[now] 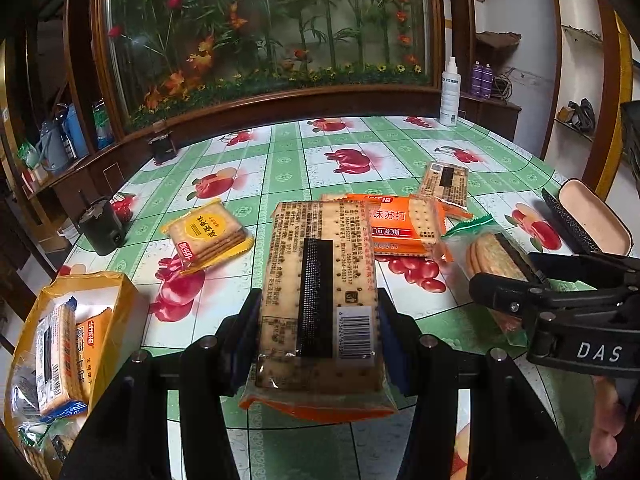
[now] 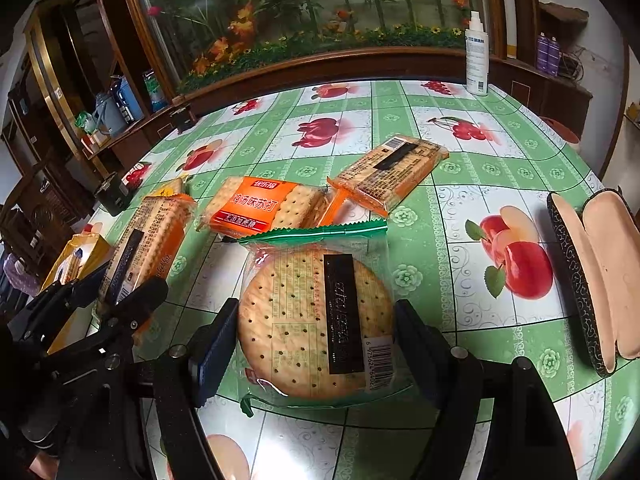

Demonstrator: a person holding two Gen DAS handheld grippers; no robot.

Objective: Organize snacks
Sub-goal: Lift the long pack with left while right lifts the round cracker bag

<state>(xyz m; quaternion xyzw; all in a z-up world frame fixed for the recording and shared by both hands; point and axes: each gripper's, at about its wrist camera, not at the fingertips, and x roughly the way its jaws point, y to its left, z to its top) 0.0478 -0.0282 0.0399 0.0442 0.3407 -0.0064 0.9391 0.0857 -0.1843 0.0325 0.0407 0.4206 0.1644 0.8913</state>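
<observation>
The left gripper (image 1: 318,334) squeezes 1 soda cracker pack (image 1: 318,276) — likely headed for the yellow box (image 1: 116,312). The right gripper (image 2: 316,354) hugs the round biscuit pack (image 2: 316,320) — whether it pinches, I cannot tell.

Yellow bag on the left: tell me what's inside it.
The yellow bag stands open. Inside are a blue-edged cracker pack and an orange-edged cracker pack, both upright. Lower down, more wrappers show, but the bag's wall and the left gripper hide the bottom.
</observation>
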